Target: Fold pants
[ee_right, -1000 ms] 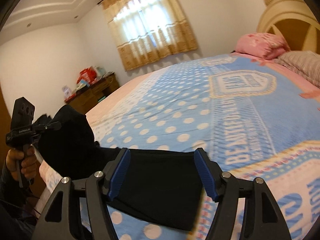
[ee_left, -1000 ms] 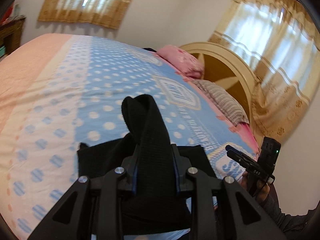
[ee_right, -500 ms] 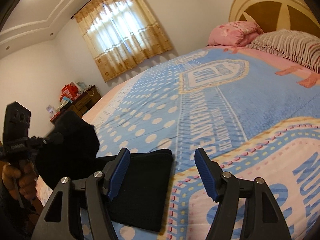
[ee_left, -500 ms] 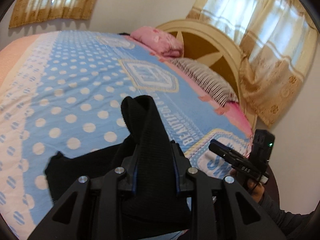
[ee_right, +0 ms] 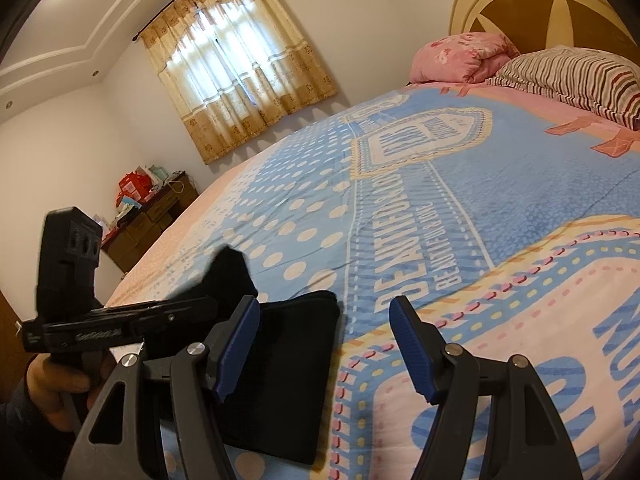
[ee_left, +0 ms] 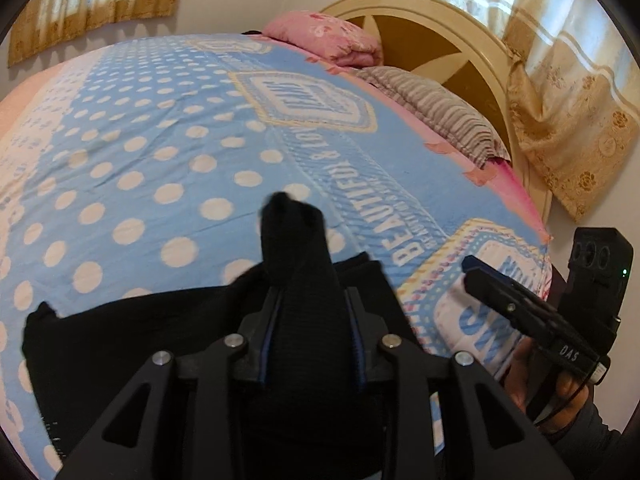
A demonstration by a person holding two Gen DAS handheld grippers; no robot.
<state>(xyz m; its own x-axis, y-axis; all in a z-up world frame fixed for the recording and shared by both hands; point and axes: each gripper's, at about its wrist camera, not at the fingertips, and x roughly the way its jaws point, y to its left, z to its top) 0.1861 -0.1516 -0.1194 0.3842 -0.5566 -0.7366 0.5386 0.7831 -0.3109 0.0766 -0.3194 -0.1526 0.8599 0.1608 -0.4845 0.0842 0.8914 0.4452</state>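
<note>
Black pants point(ee_left: 120, 340) lie partly folded on the blue dotted bed cover near its front edge. My left gripper point(ee_left: 312, 300) has a bunch of the black cloth point(ee_left: 296, 248) between its fingers, raised above the lying part. Its jaws are opening, and the cloth still fills the gap. In the right wrist view the left gripper point(ee_right: 180, 312) sits at the left, with the cloth bunch point(ee_right: 228, 276) sticking up past it. My right gripper point(ee_right: 324, 320) stands open over the cover with nothing between its fingers. Its left finger overlaps the right edge of the folded pants point(ee_right: 288, 360).
The bed point(ee_left: 140, 140) fills both views. A pink pillow point(ee_left: 332, 36) and a striped pillow point(ee_left: 436, 108) lie by the cream headboard point(ee_left: 440, 32). A cluttered dark dresser point(ee_right: 152, 216) stands beyond the bed's far side. Curtained windows line the walls.
My left gripper carried the cloth to the right, toward the right gripper, and sank a little. The bunch sticking out of it has slumped shorter. The right gripper now frames bare cover instead of pants.
</note>
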